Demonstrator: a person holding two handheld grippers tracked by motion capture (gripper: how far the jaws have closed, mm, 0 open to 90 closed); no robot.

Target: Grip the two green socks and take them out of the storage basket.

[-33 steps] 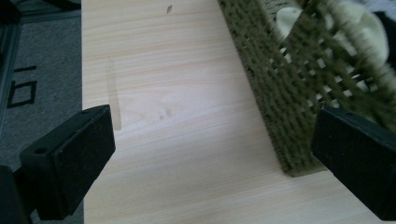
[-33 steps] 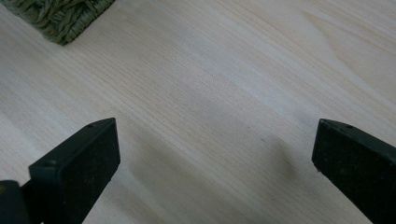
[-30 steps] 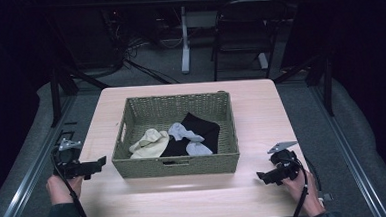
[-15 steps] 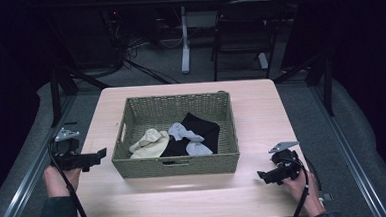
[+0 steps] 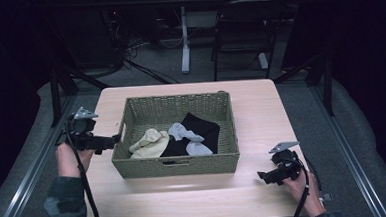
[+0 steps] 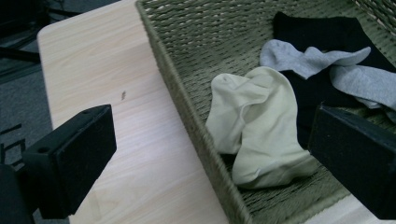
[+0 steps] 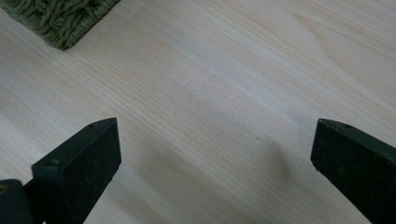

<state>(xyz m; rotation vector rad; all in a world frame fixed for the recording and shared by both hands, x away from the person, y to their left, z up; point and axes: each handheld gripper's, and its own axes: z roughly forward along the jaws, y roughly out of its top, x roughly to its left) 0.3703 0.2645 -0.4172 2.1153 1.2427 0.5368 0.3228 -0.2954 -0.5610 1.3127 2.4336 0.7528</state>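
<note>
Right now the left gripper (image 5: 113, 139) hangs at the left rim of the basket (image 5: 131, 107), its jaws spread wide with nothing between them. In the left gripper view the two black jaws straddle the woven wall: one is over the bare table (image 6: 93, 79), the other over the basket's inside. Between them lies the cream sock (image 6: 261, 126), crumpled against the left wall on the basket floor, not touched by either jaw.

Counting what is in the basket: one cream sock, two grey socks (image 6: 322, 63) lying across each other just beside it, and one black cloth (image 6: 327, 32) under and behind them. It may be more than one black piece; the folds are too dark to separate. In the high view the same heap sits in the front half of the basket, cream sock (image 5: 149, 142) to the left, grey ones (image 5: 185, 134) in the middle, black cloth (image 5: 204, 128) toward the right.

One basket stands on one table. The right gripper (image 5: 262, 175) is held low over the table near the front right, well apart from the basket, jaws spread and empty; its own view shows bare wood and one basket corner (image 7: 60, 18).
</note>
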